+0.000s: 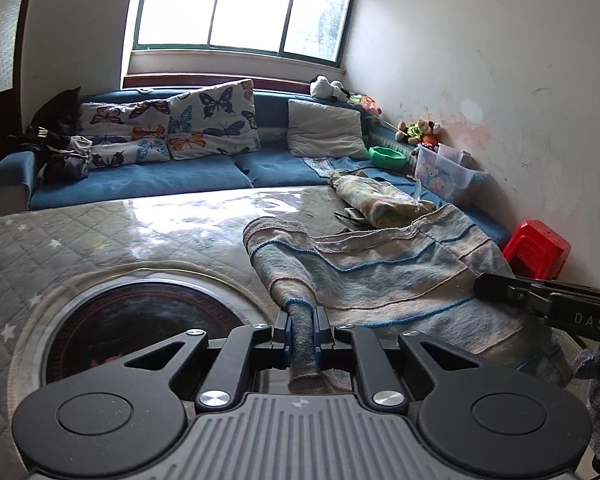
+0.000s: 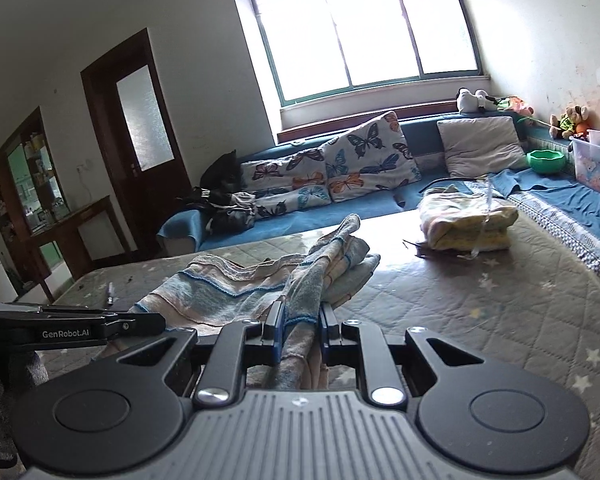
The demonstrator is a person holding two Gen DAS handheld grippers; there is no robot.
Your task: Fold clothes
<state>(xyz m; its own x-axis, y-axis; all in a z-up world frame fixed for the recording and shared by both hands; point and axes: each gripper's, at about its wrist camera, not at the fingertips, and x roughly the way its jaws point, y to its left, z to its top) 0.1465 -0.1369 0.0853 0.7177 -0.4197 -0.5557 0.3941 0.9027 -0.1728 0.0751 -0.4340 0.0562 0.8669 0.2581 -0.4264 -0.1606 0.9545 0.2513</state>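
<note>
The striped blue-and-beige knitted garment [image 1: 380, 276] lies rumpled on my grey quilted star-print table cover [image 2: 500, 300], one end pinched in my left gripper [image 1: 303, 330], another bunched in my right gripper [image 2: 300, 330]. Behind it, by the table's far edge, runs a blue corner sofa [image 1: 160, 178] under a bright window [image 2: 364, 28].

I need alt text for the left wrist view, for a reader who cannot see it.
The left gripper is shut on a bunched end of a striped garment, which stretches right across a quilted table. The right gripper enters from the right edge. Behind are a blue sofa with cushions and a bright window.
</note>
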